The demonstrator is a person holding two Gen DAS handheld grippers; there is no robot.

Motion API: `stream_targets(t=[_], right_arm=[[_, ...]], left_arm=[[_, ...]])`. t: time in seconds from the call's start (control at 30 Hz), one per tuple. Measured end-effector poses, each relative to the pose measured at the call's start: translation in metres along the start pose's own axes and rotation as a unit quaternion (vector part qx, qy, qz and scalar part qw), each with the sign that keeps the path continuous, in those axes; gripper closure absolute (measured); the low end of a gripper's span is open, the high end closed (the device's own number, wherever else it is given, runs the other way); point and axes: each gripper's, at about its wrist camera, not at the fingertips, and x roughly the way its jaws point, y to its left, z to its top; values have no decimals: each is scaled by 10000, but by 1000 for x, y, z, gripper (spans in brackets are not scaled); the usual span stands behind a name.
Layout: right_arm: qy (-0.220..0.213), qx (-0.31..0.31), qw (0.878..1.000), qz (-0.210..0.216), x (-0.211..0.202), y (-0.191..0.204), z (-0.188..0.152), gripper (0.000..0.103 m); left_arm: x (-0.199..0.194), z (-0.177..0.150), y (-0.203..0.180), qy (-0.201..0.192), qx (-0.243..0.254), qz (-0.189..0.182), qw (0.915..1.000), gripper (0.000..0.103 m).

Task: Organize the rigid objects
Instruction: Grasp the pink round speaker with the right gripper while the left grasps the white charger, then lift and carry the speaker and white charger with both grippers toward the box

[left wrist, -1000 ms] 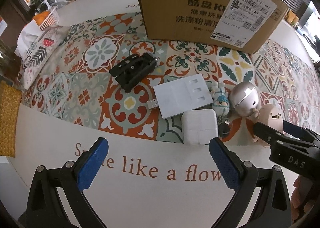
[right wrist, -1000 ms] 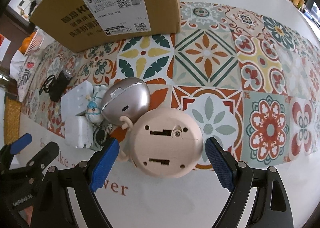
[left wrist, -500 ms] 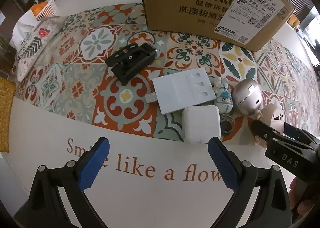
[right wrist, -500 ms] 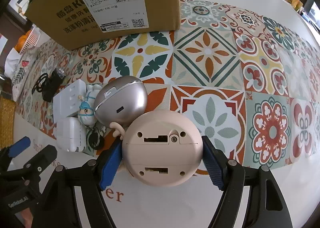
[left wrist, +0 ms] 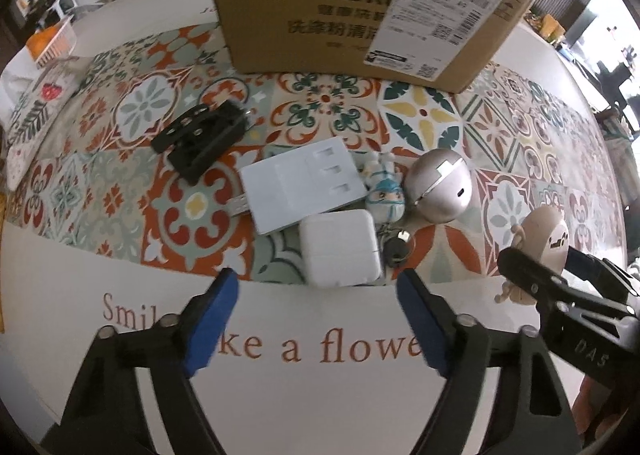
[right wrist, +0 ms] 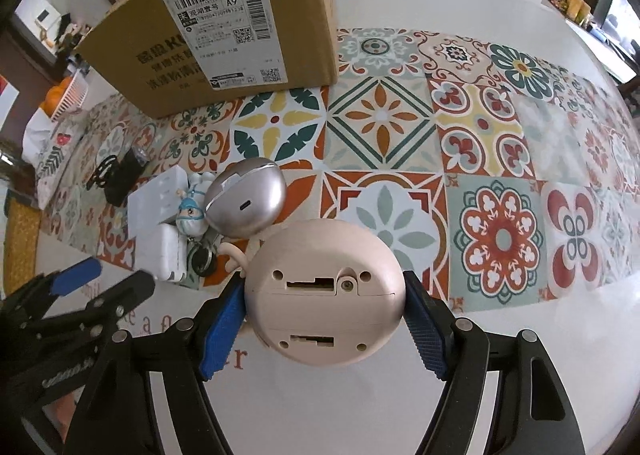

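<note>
Jaws clamp beige toy (right wrist: 324, 307), cardboard box (right wrist: 224, 51) behind

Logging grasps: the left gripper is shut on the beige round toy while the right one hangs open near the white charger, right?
Sides are swapped. The right wrist view shows the right gripper shut on the beige round toy; the left gripper hangs open near the white charger.

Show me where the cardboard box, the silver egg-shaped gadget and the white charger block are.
cardboard box (right wrist: 240, 67), right wrist view, on its brown front face below the shipping label.
silver egg-shaped gadget (left wrist: 440, 185), left wrist view, middle of its shell.
white charger block (left wrist: 339, 246), left wrist view, centre of its top face.
</note>
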Motion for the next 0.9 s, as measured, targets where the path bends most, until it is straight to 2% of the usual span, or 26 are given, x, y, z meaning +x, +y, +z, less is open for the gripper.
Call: stream_targets(t=[0.17, 0.27, 0.57, 0.9], right_arm=[[60, 81, 9999, 42, 5, -2, -2, 28], [71, 100, 9999, 29, 9, 0, 0, 28], [179, 133, 9997, 44, 19, -2, 4, 28], [164, 65, 9998, 26, 18, 2, 6, 28]], left_arm=[[12, 6, -6, 137, 29, -3, 9999, 41], [17, 8, -8, 145, 47, 11, 9999, 45], [30, 19, -15, 200, 26, -13, 9998, 55], [33, 22, -17, 96, 120, -33, 9999, 58]])
